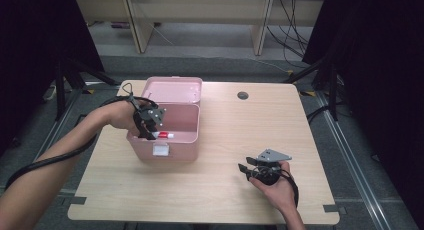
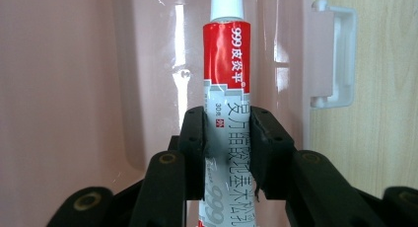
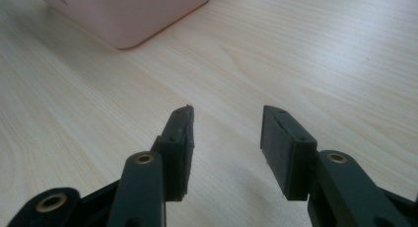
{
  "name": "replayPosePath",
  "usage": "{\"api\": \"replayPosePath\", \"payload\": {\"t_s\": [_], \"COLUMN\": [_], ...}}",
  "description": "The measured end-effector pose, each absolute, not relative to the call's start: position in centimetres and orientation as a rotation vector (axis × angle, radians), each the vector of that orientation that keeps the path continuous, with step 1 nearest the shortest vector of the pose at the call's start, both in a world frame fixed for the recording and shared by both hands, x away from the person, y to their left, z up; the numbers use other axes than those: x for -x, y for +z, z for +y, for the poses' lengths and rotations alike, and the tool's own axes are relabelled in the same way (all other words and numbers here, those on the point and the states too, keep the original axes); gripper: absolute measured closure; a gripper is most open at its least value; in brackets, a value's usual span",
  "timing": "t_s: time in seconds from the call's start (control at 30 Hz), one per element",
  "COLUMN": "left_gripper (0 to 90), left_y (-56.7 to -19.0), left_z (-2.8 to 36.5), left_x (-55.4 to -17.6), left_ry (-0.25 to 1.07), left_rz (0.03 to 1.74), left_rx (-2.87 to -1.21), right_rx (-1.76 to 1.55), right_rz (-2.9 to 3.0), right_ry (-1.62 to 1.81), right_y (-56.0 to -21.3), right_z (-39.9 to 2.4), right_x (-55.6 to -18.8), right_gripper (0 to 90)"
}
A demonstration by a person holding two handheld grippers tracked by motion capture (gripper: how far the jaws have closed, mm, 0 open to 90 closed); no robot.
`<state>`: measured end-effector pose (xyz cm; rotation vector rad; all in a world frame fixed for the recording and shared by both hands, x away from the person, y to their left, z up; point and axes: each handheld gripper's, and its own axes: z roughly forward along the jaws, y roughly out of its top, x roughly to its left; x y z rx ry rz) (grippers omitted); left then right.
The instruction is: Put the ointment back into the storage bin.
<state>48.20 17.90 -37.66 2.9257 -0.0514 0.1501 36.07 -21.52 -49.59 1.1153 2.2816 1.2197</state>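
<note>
In the left gripper view, the left tool (image 2: 227, 138) clamps the red-and-white ointment tube (image 2: 226, 64) across its lower body. The tube's long axis runs to 12 o'clock, cap leading, over the open pink box (image 1: 185, 121). Farther off, at the box's 4 o'clock, the right tool (image 3: 226, 138) rests on the desk (image 1: 235, 140), wide and empty, so the left is nearer.

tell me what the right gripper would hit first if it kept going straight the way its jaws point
Probably the pink box. The right gripper has open, empty jaws aimed low across the bare table. The box's rounded corner lies ahead but a little to the left, so it might slide past; depth is hard to judge.
</note>
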Motion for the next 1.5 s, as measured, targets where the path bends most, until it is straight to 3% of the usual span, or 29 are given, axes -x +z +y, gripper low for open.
{"api": "replayPosePath", "payload": {"t_s": [1.5], "left_gripper": [69.2], "left_y": [-39.9], "left_z": [17.7], "left_x": [-49.2], "left_ry": [0.108], "left_rz": [-0.058], "left_rx": [-2.969], "right_rx": [-1.145], "right_rz": [2.285], "right_ry": [1.24], "right_y": [-49.7], "right_z": [-21.4], "right_x": [-36.0], "right_gripper": [57.0]}}
